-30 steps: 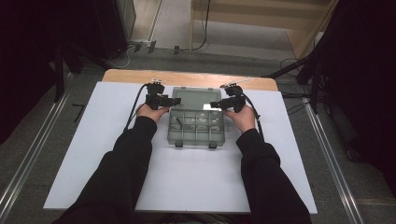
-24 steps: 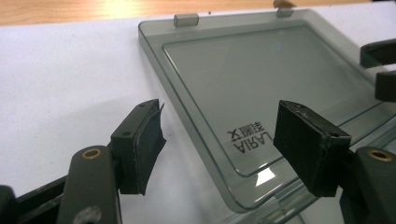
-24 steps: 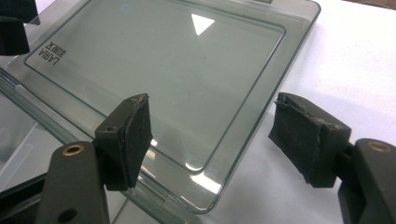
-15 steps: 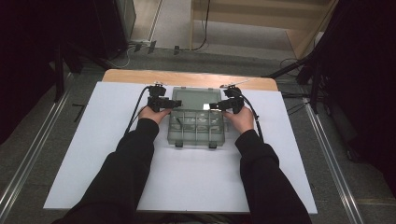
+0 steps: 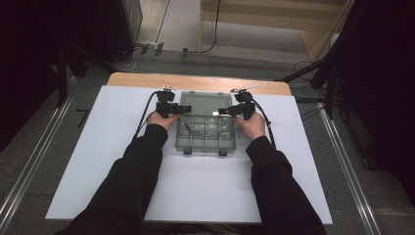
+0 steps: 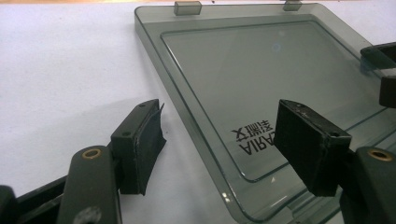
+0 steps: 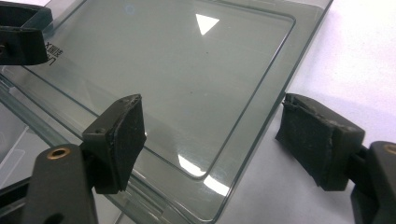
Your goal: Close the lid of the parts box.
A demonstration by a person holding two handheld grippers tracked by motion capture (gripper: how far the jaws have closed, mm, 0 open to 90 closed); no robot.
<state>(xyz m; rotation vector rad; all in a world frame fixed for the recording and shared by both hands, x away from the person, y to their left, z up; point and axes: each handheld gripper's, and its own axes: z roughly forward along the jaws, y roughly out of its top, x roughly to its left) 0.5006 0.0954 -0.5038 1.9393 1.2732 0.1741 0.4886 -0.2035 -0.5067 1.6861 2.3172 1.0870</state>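
Centrally on the white sheet lies a clear plastic box, its lid folded flat open toward the table's far edge. Both grippers stand with jaws spread wide, holding nothing: the left gripper straddles the lid's left edge, the right gripper its right edge.

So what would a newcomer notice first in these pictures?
A clear compartment box lies open in the middle of the white table, its lid folded back flat. The left gripper and right gripper, both open, straddle the lid's side edges.
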